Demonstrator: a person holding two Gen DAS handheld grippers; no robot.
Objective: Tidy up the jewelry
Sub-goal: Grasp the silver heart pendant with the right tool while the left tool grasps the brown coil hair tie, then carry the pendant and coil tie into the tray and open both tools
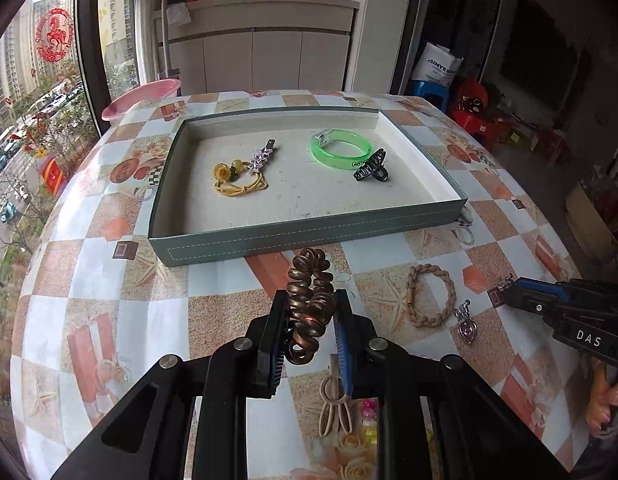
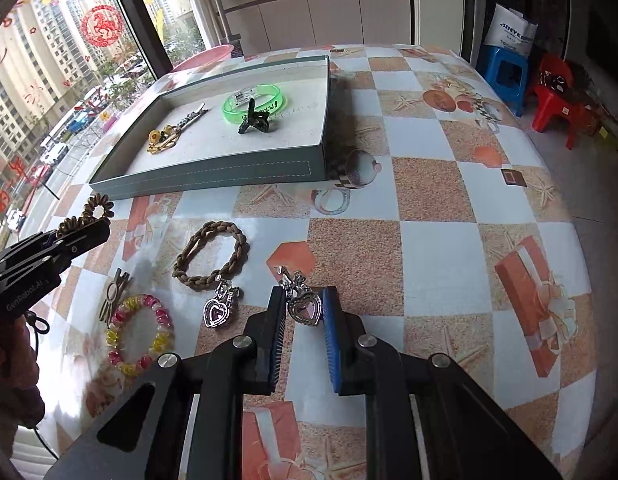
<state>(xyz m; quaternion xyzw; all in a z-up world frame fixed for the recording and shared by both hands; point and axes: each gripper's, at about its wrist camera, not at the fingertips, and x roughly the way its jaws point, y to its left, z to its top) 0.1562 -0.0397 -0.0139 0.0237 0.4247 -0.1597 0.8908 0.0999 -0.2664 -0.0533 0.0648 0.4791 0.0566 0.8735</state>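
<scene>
**Both tools had a piece each, tray already partly filled**

So the left tool [image 1: 311, 316] was pinching a brown spiral hair tie [image 1: 311, 300], lifted off the tabletop [image 2: 429, 248] just in front of the near wall of the grey-green tray [image 1: 309, 232]. In the right wrist view you could see the same coil sticking out past the tool's tips, near the tray's front corner.

The right tool [image 2: 305, 312] was closed in on a heart-shaped earring [image 2: 305, 306], its fingers touching both sides of the pendant. Couldn't tell whether it was off the tabletop or just resting on it. Its twin, the second heart earring [image 2: 219, 308], lay just beside it to the left, touching the edge of a braided brown bracelet [image 2: 211, 256].

Inside the tray were a green bangle [image 1: 341, 148], a black claw clip [image 1: 371, 166] touching it, a star hair clip [image 1: 263, 156] and a yellow flower hair tie [image 1: 237, 180].

Still out on the tabletop: a pink and yellow spiral hair tie [image 2: 139, 334] and a beige hair clip [image 1: 335, 404] right next to it.
</scene>
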